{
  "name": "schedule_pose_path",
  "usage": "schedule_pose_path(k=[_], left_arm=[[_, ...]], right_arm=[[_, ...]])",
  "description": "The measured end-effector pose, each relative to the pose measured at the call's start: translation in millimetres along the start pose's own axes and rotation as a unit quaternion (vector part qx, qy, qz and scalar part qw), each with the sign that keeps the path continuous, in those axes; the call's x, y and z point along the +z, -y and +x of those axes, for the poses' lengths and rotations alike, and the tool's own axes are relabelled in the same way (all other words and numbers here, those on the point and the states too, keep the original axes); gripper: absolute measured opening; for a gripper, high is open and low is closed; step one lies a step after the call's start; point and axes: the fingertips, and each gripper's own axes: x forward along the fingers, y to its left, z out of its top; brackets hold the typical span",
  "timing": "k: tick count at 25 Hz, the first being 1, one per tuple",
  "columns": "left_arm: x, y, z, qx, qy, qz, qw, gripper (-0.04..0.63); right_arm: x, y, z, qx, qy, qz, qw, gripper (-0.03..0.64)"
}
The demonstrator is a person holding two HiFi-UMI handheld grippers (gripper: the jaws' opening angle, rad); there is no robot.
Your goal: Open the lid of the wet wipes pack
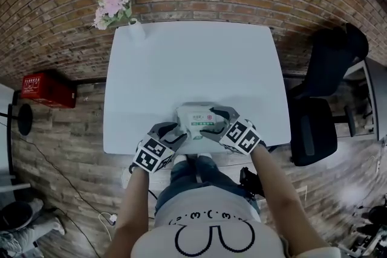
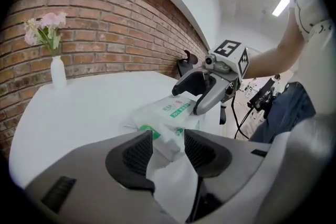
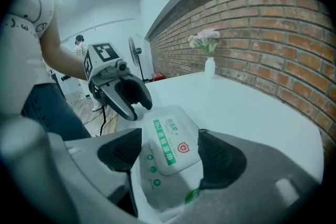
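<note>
A white wet wipes pack with a green-striped label lies at the front edge of the white table. Its flat lid, marked with a red shield, faces up. My left gripper is at the pack's left near end. In the left gripper view the pack's end reaches between my left gripper's pads, which stand apart. My right gripper hangs open over the pack's right side, with the lid between its spread pads. Each gripper shows in the other's view: the right gripper and the left gripper.
A white vase of pink flowers stands at the table's far left corner, against a brick wall. A black office chair is to the right of the table and a red box lies on the floor to the left. The person's legs are at the near edge.
</note>
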Motion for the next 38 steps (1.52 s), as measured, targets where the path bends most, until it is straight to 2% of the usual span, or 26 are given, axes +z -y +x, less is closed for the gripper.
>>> schedule_pose_path(k=[4,10,17,23,32,38], left_arm=[[-16,0,10,0.004,-0.048,0.022,0.9986,0.186],[-23,-5,18,0.012,-0.068,0.026,0.9973,0.183],[-23,-7,21,0.016,-0.074,-0.012,0.9970,0.169],[-23,-4,23,0.018,-0.080,-0.016,0.9965,0.166],[-21,-1,23,0.017,-0.083,-0.024,0.9961,0.164],[-22,-1,23,0.017,-0.088,-0.020,0.9958,0.163]], right_arm=[[-10,0,10,0.014,-0.027,-0.006,1.000,0.337],[-17,4,18,0.020,-0.046,-0.004,0.999,0.348],[-16,5,17,0.017,-0.039,0.008,0.999,0.334],[-15,7,15,0.043,-0.042,0.050,0.997,0.330],[-12,8,14,0.073,-0.071,0.069,0.992,0.328],[-10,8,14,0.082,-0.066,0.093,0.990,0.328]])
